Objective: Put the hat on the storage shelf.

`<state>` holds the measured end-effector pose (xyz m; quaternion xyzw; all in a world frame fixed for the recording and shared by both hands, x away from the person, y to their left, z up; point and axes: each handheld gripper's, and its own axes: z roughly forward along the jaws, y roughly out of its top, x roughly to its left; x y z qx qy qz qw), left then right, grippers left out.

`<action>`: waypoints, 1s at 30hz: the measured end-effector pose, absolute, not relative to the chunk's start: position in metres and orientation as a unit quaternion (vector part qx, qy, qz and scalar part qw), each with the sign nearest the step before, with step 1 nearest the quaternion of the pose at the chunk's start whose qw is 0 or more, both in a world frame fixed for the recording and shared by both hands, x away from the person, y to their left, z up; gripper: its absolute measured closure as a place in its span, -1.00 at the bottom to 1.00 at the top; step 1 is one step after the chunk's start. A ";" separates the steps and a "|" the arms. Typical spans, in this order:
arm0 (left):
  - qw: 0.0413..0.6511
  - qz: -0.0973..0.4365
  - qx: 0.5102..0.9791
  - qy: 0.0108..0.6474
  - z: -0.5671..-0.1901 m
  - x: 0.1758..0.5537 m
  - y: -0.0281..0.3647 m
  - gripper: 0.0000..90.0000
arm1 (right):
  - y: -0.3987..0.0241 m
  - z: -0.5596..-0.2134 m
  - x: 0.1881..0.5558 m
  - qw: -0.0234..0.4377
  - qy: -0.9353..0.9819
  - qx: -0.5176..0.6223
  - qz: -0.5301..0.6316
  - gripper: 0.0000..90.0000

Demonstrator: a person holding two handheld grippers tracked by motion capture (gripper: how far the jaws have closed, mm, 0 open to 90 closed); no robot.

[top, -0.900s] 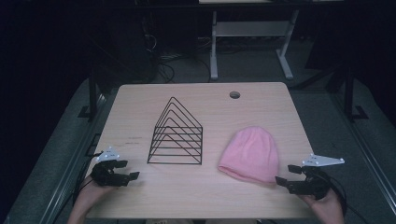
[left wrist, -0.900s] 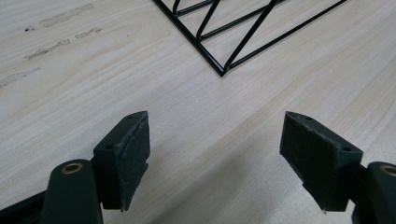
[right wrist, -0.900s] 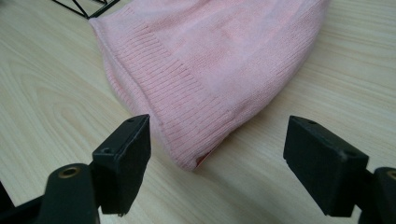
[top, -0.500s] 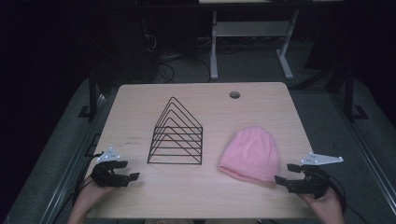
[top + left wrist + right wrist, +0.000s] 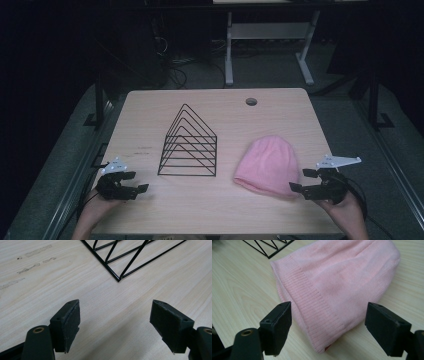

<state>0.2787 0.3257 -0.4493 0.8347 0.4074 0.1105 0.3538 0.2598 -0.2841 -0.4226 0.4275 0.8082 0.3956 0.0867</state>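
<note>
- Two tools, left tool and right tool, jaws wide, empty.
- Pink beanie flat on surface, beside wire rack.
- Risk: soft knit bunching or slipping from a shallow pinch.

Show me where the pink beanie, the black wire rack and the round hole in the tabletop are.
pink beanie [image 5: 267, 165], high view, middle of the knit crown.
black wire rack [image 5: 189, 175], high view, near bottom bar of its base.
round hole [image 5: 251, 101], high view, centre of the opening.
</note>
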 end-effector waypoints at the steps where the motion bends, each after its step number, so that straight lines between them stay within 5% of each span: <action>1: 0.354 0.110 0.834 0.408 -0.449 0.279 0.326 -0.46 | -0.284 -0.421 0.261 0.087 0.809 0.427 0.394 -0.54; 30: 0.356 0.110 0.834 0.408 -0.450 0.279 0.326 -0.46 | -0.260 -0.402 0.328 0.040 0.835 0.420 0.353 -0.56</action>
